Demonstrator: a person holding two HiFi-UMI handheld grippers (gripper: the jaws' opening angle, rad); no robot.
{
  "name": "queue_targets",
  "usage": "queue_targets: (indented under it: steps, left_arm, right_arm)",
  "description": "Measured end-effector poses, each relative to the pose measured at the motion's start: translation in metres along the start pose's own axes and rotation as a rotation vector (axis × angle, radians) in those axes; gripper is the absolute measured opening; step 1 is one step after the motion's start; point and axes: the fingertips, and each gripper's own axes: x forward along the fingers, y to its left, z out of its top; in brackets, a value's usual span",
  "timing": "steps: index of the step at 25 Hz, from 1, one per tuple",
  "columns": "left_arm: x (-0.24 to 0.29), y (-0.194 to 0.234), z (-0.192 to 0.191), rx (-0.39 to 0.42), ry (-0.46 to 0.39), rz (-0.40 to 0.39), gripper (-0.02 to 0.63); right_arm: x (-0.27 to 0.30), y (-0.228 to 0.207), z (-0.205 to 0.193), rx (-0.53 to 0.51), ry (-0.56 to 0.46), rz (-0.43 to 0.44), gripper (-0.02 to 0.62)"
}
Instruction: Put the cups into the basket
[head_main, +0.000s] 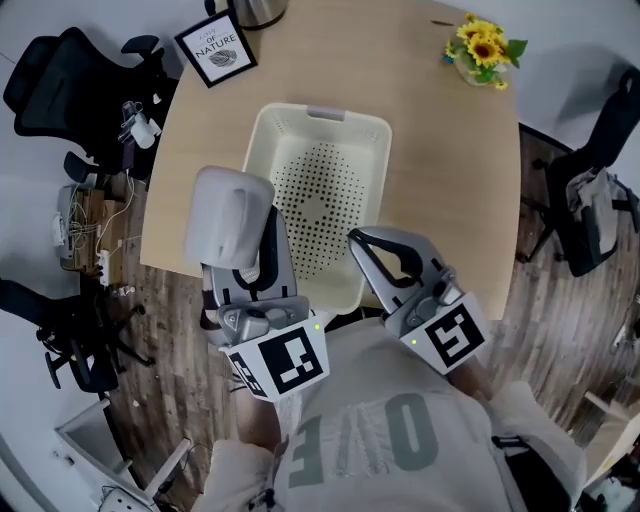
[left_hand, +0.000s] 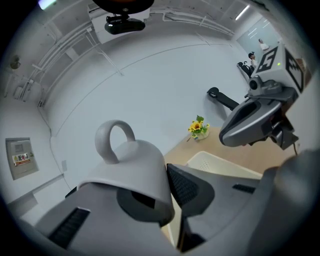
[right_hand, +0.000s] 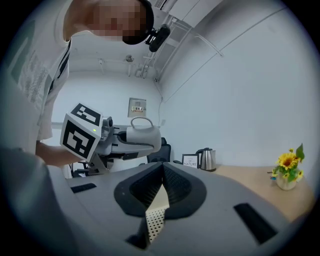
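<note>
A grey cup (head_main: 229, 216) with a loop handle hangs in the air over the near left corner of the cream perforated basket (head_main: 320, 116). My left gripper (head_main: 262, 238) is shut on the grey cup's (left_hand: 131, 170) wall, one jaw inside the mouth and one outside. In the right gripper view the same cup (right_hand: 142, 135) shows held on its side. My right gripper (head_main: 356, 240) hovers over the basket's near right edge, shut with nothing in it. Its tips (right_hand: 162, 172) meet, and the basket (right_hand: 152, 225) shows below them. No other cup is in view.
The basket stands on a light wooden table (head_main: 450, 150). At the far side are a sunflower vase (head_main: 483, 50), a framed sign (head_main: 215, 47) and a kettle (head_main: 262, 10). Office chairs stand at the left (head_main: 70, 70) and right (head_main: 590, 210).
</note>
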Motion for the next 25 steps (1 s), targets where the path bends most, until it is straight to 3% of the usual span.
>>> queue_targets:
  steps: [10, 17, 25]
  left_arm:
    - [0.055, -0.069, -0.048, 0.234, 0.280, -0.349, 0.046]
    - [0.070, -0.126, -0.099, 0.284, 0.458, -0.615, 0.048]
    - [0.075, -0.159, -0.155, 0.420, 0.636, -0.805, 0.048]
  right_arm:
    - [-0.011, -0.051, -0.025, 0.072, 0.037, -0.126, -0.002]
    - [-0.017, -0.088, -0.044, 0.101, 0.037, -0.239, -0.002]
    - [-0.027, -0.116, -0.070, 0.133, 0.107, -0.323, -0.002]
